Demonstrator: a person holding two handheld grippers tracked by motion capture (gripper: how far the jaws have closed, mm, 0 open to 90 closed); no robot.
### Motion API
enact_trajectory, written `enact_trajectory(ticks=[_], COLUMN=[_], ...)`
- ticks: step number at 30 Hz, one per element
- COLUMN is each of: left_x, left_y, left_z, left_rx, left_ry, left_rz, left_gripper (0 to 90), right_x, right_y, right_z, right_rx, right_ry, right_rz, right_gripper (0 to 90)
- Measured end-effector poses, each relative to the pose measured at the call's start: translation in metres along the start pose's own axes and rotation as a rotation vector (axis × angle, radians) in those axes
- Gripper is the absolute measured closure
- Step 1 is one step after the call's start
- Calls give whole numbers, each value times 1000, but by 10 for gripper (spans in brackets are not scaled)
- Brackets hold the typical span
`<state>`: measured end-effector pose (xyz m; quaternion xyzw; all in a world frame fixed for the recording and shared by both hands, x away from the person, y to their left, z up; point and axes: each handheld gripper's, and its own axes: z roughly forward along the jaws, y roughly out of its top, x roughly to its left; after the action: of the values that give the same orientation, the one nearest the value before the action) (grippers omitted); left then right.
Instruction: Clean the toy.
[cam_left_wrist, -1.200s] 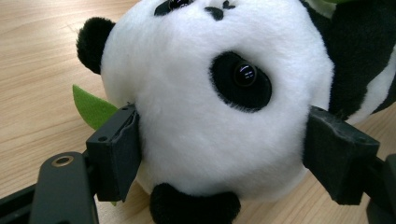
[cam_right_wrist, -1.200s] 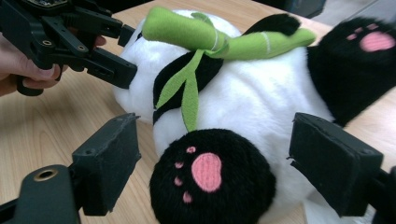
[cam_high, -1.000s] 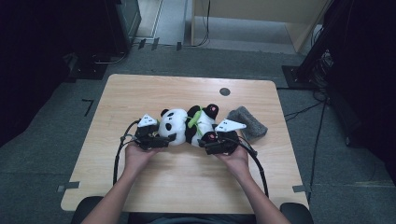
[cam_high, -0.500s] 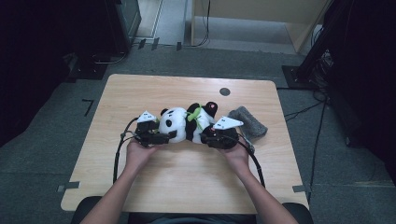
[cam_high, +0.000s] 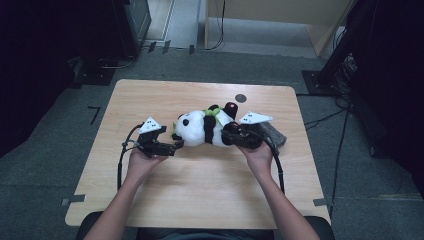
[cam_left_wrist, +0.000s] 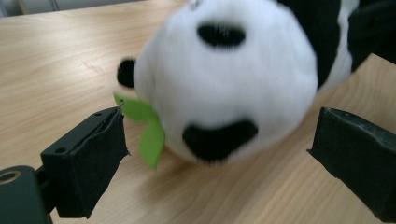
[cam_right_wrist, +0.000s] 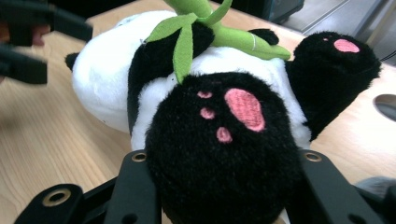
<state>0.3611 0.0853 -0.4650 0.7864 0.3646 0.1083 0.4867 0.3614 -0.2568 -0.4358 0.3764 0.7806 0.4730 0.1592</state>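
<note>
Our right gripper (cam_high: 231, 136) has just been closing its jaws, and in the right gripper view they clamp the black hind foot (cam_right_wrist: 224, 154) of the panda plush (cam_high: 202, 129), the pink-padded sole bulging up between them. Our left gripper (cam_high: 172, 147) has just been opening its jaws; in the left gripper view both black pads (cam_left_wrist: 88, 163) stand wide and free, one on each side of the toy's white head (cam_left_wrist: 224, 79) with bare wood showing between pad and fur. So we hold the plush by one foot only, while the head end is released.

The panda lies on its side near the middle of the wooden table (cam_high: 150, 200), head toward our left hand, feet toward our right, a green bamboo sprig (cam_right_wrist: 201, 23) across its chest and a small green leaf (cam_left_wrist: 149, 135) beside its face. A grey cloth (cam_high: 275, 135) lies on the table just beyond our right hand.

We judge this to be a hand-over of control: the left has let go and the right has taken the foot, probably to lift, drag or turn the toy. The next move calls for keeping the grip firm, since soft fur can slip out of the jaws, and raising the foot gently so the heavy head trails without swinging. We should draw the left gripper back so its open pads do not snag the leaf or the ear.
</note>
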Motion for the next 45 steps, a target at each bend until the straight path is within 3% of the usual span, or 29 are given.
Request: enact_trajectory(ticks=[6,8,9,11,15,18,21,22,24,26,29,30,32,33,34,36,37,38,40,42,45], left_x=[-2,-3,-5,-7,-7,-11,-16,-15,-15,-16,-17,-16,-15,-15,-15,-12,-10,-6,-5,-1,4], left_y=[-6,-6,-6,-7,-7,-6,-6,-5,-4,-4,-2,-3,-2,-2,-1,0,1,2,3,5,12], left_z=[3,4,3,4,5,4,5,3,2,-1,-3,-3,-3,-4,-5,-6,-7,-9,-11,-15,-24], left_rx=[3,-16,-44,-48,-57,-59,-53,-55,-56,-77,-70,-62,-55,-57,-56,-53,-54,-53,-56,-63,-92], left_ry=[-20,-28,-52,-58,-43,-20,12,19,21,29,35,25,17,9,4,-14,-23,-22,-16,-8,-26], left_rz=[14,33,48,60,57,87,107,99,94,91,99,91,80,72,67,36,17,-15,-25,-62,-128], left_gripper=[9,0,0,0,0,0,59,141,181,316,381,433,450,490,490,500,500,500,500,500,497], right_x=[-1,6,9,14,20,23,23,24,25,24,23,23,23,22,22,21,21,19,16,15,16], right_y=[11,17,19,21,23,22,20,19,18,17,16,14,13,11,11,10,10,10,10,9,0], right_z=[-14,-17,-17,-17,-16,-12,-8,-6,-6,-6,-6,-5,-5,-4,-4,-6,-6,-9,-12,-13,-11], right_rx=[-17,-11,-5,4,20,64,80,81,81,67,68,71,70,56,56,4,4,-21,-40,-45,-48], right_ry=[54,108,126,156,197,209,204,193,192,187,179,170,166,155,155,160,160,146,152,149,146], right_rz=[37,34,33,28,31,33,37,30,27,38,26,24,16,-18,-18,-51,-51,-39,-13,-15,-70], right_gripper=[601,597,597,597,597,594,591,588,585,547,520,486,459,407,407,312,312,267,229,208,150])
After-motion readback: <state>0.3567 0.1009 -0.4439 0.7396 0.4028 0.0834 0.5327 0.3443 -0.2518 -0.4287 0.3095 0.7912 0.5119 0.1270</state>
